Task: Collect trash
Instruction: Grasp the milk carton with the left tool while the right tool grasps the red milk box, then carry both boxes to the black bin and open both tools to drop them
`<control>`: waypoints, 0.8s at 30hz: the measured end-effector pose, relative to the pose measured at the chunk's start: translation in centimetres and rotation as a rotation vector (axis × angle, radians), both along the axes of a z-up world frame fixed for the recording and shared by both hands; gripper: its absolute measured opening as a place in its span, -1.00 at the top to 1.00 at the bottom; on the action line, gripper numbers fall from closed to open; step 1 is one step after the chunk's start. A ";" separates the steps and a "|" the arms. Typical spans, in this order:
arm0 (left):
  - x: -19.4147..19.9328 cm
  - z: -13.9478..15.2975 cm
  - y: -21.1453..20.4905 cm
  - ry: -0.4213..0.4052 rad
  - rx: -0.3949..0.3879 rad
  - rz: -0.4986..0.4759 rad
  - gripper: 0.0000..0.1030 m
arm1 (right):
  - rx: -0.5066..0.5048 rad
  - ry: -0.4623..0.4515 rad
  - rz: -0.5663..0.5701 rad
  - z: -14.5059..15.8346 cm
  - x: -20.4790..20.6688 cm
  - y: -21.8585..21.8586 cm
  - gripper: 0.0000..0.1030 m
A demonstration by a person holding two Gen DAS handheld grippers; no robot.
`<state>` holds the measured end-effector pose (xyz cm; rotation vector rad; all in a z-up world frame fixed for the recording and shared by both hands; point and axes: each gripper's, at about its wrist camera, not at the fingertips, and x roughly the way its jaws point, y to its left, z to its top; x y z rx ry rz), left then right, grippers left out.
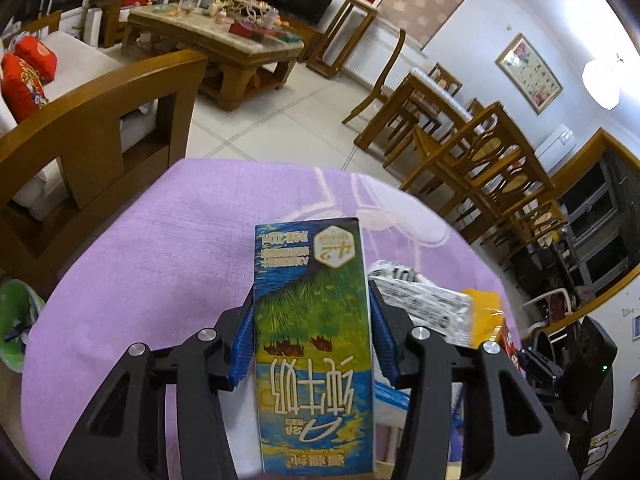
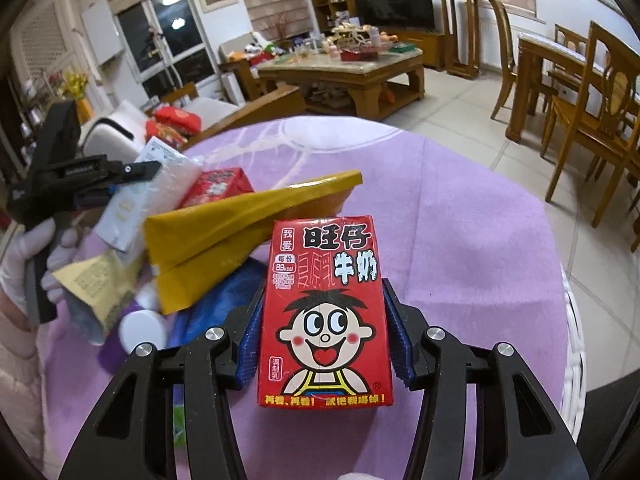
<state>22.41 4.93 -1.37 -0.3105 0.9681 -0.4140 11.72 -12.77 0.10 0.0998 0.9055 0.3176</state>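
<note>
In the left wrist view my left gripper [image 1: 311, 292] is shut on a tall blue-and-green milk carton [image 1: 312, 320], with a blue pad pressed on each of its sides. The carton stands over the purple tablecloth [image 1: 140, 260]. In the right wrist view my right gripper [image 2: 324, 284] is shut on a red milk carton [image 2: 324, 312] with a cartoon face, pads on both its sides. To its left lies a heap of trash: a yellow wrapper [image 2: 240, 224], a second red carton [image 2: 218, 188], a white packet [image 2: 160, 184] and a blue pack [image 2: 216, 304].
A white-gloved hand [image 2: 24, 248] holds the left gripper at the far left of the right wrist view. A green cup [image 1: 16, 312] sits at the table's left edge. A wooden armchair [image 1: 100, 128] and dining chairs [image 2: 592, 112] stand around the round table.
</note>
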 end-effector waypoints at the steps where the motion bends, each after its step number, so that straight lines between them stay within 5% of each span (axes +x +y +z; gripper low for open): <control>1: -0.5 0.5 0.1 -0.017 -0.004 0.004 0.05 | 0.016 -0.006 -0.004 0.6 -0.3 -1.0 -0.01; 10: -5.7 4.9 -0.7 -0.192 -0.018 0.017 0.05 | 0.178 -0.084 -0.043 4.7 -7.7 -5.3 -0.01; 24: -12.3 9.4 -4.1 -0.339 -0.094 -0.031 0.05 | 0.290 -0.203 -0.125 8.8 -19.9 -12.0 -0.01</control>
